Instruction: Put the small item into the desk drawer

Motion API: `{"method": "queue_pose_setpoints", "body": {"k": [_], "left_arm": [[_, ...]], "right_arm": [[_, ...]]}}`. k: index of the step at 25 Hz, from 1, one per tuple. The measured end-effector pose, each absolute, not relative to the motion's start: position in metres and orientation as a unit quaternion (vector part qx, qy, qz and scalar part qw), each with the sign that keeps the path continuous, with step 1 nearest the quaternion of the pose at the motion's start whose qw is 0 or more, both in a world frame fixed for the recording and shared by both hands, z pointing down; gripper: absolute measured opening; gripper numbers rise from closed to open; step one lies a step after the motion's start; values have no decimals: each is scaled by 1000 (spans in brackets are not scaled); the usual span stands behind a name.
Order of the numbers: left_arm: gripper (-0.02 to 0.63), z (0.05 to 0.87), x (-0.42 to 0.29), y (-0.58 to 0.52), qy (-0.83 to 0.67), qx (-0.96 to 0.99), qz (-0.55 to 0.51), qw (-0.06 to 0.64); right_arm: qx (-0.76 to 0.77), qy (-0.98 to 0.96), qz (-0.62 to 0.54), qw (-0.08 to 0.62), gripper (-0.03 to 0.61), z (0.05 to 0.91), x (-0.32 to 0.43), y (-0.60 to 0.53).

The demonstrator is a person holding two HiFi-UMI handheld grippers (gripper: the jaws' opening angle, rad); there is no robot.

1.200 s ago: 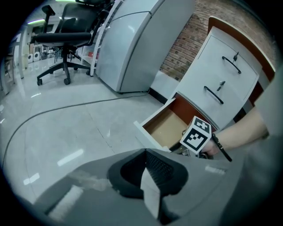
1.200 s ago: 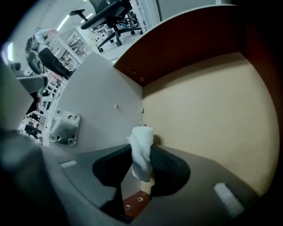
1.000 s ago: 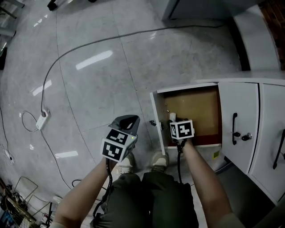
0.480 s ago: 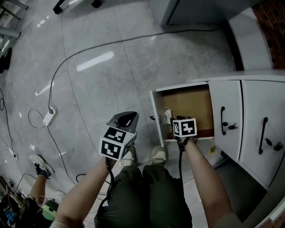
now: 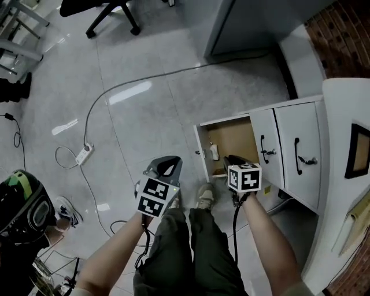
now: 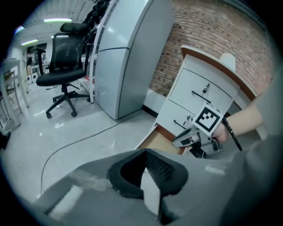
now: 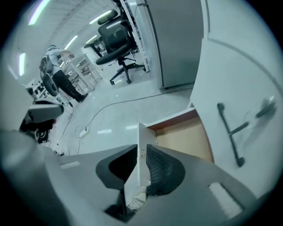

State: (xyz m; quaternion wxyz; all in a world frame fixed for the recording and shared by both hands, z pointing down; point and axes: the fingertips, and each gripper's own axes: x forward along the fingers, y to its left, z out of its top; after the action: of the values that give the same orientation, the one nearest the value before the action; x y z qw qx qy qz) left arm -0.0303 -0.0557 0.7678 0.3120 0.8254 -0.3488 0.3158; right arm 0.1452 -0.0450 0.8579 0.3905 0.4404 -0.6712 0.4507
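Note:
The desk drawer [image 5: 200,151] stands pulled out, its wooden floor bare except for the small white item [image 5: 214,151] lying near the front panel. My right gripper [image 5: 230,159] hovers above the drawer's near edge. Its jaws are closing with nothing between them; in the right gripper view [image 7: 140,148] the white drawer front [image 7: 142,132] shows through the narrow gap. My left gripper [image 5: 165,166] hangs over the floor left of the drawer, tips [image 6: 145,154] together and empty.
Two white cabinet doors [image 5: 283,153] with black handles adjoin the drawer on the right. A cable and power strip [image 5: 85,153] lie on the tiled floor. An office chair [image 5: 110,11] and a grey cabinet [image 6: 128,57] stand farther off. My shoes [image 5: 205,196] are beside the drawer.
The head view has risen and pulled away from the drawer. My right gripper has drawn back from over the drawer to its near edge. The white item stays inside.

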Motion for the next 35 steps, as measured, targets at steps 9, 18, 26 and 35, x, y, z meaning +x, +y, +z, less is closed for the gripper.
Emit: {"method": "queue_pose_setpoints", "body": {"k": [9, 18, 26, 35], "left_arm": [[3, 642, -29, -40, -341, 852, 322, 233], [3, 490, -48, -51, -349, 872, 292, 181], [3, 345, -54, -74, -367, 891, 252, 93], [3, 194, -54, -56, -383, 905, 183, 13]], "right_arm": [[468, -737, 345, 345, 18, 650, 143, -63], [489, -776, 284, 278, 18, 466, 117, -49], [516, -796, 262, 179, 8, 313, 94, -49], [521, -834, 151, 102, 6, 147, 75, -37]]}}
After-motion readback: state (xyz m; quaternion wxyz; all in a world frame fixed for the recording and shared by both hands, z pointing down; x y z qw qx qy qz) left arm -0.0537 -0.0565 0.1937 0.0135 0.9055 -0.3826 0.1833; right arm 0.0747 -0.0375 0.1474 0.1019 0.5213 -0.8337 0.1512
